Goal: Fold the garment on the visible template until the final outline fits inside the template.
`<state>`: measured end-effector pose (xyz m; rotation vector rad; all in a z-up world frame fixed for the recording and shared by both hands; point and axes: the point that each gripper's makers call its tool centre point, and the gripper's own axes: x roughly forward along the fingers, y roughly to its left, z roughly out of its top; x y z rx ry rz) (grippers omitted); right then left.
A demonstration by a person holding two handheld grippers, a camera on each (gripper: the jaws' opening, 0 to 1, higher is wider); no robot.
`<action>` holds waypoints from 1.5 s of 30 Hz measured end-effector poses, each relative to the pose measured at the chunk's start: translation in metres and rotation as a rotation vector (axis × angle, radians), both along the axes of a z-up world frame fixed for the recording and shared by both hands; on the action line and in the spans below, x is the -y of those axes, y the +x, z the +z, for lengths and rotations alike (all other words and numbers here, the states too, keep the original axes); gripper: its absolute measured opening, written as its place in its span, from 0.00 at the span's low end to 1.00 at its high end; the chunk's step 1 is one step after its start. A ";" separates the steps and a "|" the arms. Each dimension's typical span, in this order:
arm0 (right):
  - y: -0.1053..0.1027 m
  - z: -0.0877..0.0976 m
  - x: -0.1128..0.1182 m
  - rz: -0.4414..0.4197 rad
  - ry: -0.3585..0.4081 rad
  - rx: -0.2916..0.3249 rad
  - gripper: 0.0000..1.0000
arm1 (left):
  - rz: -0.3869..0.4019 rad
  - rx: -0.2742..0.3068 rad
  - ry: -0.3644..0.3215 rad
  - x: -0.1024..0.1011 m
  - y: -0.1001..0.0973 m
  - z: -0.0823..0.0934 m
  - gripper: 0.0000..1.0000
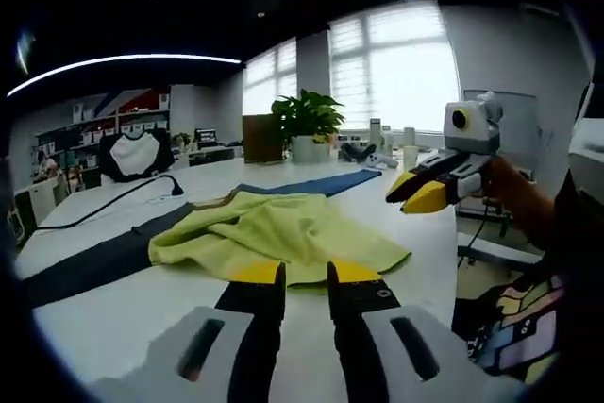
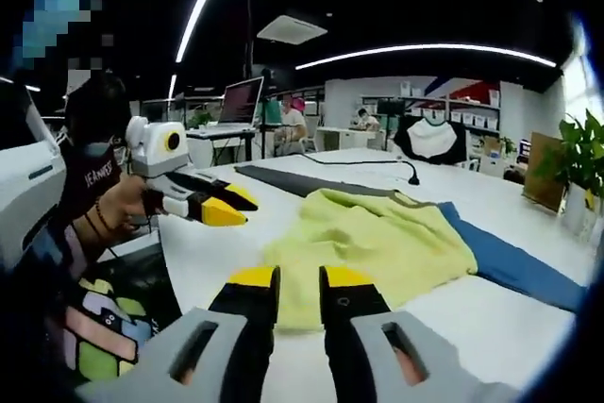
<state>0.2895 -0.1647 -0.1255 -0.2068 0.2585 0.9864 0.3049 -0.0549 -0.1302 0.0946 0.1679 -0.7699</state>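
Left gripper view: I'm hovering w/ left gripper [image 1: 307, 276] jaws slightly apart, empty; right gripper [image 1: 423, 192] likewise. Yellow garment [image 1: 283, 231] is lying just ahead on worktop [image 1: 113, 313]: soft, light, floppy; I'm pinching hem corners.

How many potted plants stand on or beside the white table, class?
1 potted plant, with a white pot, stands at the table's far end beyond the yellow garment; in the right gripper view it sits at the right edge. Others may be hidden.

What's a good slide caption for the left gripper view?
Both grippers, left and right, hover over a rumpled yellow garment on a white table.
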 end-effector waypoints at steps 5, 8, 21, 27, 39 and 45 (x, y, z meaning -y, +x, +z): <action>-0.006 -0.009 -0.009 0.032 -0.025 -0.011 0.30 | -0.035 -0.001 0.031 0.008 -0.004 -0.005 0.27; -0.008 -0.026 -0.013 0.043 -0.118 -0.013 0.35 | -0.054 -0.022 0.062 0.015 -0.007 -0.013 0.33; -0.001 -0.051 -0.014 0.026 -0.156 -0.100 0.29 | -0.092 -0.027 0.110 0.028 -0.010 -0.026 0.26; 0.004 -0.055 -0.008 -0.009 -0.180 -0.110 0.14 | -0.112 -0.064 0.089 0.035 -0.013 -0.030 0.22; 0.018 -0.016 -0.001 -0.083 -0.063 -0.035 0.02 | -0.112 -0.069 0.077 0.042 -0.012 -0.030 0.22; 0.021 -0.003 -0.003 -0.088 -0.044 -0.004 0.01 | -0.109 -0.085 0.066 0.044 -0.011 -0.031 0.22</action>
